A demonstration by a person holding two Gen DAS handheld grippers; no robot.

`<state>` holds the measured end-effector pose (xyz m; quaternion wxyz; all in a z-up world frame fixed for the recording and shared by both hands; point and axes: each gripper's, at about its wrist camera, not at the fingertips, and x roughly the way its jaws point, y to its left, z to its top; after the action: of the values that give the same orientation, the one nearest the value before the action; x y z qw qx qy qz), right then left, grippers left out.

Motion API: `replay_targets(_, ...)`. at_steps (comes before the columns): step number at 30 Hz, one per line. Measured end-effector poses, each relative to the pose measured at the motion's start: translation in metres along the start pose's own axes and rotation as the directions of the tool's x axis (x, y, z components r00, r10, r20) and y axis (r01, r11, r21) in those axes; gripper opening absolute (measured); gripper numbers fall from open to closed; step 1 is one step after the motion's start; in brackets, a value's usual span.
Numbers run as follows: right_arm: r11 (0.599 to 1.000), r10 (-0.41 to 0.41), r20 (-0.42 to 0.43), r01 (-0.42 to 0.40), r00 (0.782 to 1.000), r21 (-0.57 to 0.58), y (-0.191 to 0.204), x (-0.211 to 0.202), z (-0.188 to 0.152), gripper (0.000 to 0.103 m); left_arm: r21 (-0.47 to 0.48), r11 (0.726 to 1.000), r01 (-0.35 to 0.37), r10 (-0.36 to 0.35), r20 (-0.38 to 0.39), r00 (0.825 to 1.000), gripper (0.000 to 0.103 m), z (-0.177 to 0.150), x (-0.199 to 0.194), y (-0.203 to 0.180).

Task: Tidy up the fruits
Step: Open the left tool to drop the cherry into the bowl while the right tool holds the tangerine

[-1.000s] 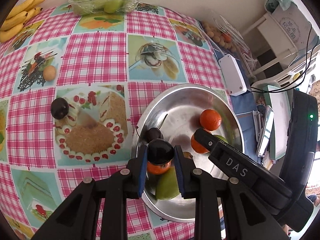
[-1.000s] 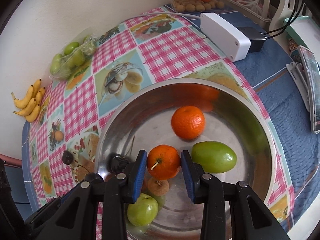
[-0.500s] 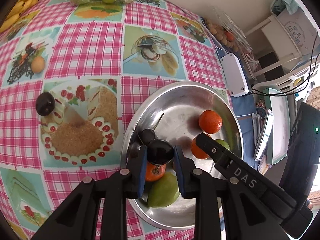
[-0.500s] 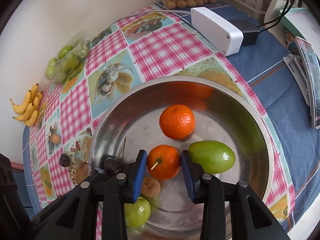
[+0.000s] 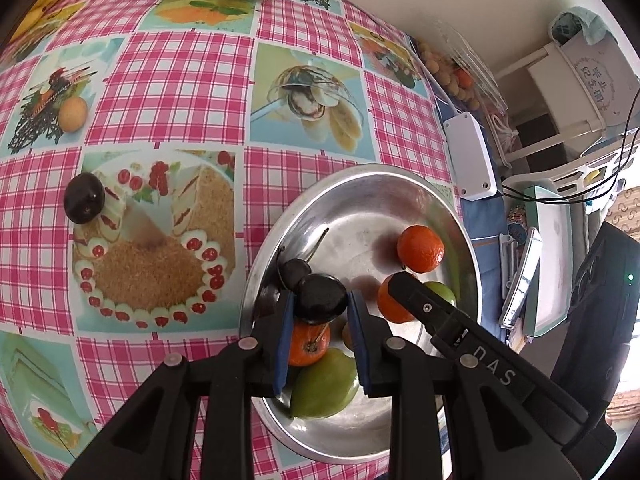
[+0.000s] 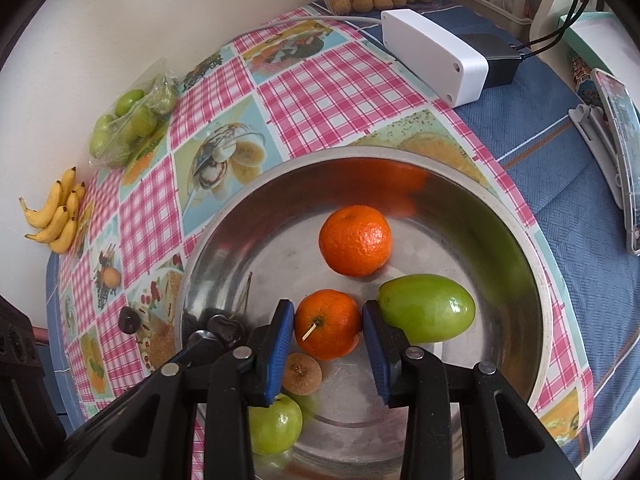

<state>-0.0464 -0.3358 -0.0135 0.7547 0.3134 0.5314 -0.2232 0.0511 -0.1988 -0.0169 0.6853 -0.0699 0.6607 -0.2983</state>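
Brown fruit half behind right jaws

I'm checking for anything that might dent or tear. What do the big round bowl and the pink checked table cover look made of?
The big round bowl looks like polished metal, probably stainless steel: silvery, and its wall mirrors the orange fruit. The pink checked table cover looks like glossy printed plastic or oilcloth: it lies smooth, with a soft sheen over the food pictures, though coated fabric is possible.
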Motion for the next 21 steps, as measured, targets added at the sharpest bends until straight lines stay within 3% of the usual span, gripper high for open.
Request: replay_targets(21,0.999,0.03,0.034,-0.03,0.999,-0.02,0.003,-0.011,0.004,0.039,0.0,1.0,0.027,-0.027,0.01,1.0,0.03,-0.003,-0.019,-0.001)
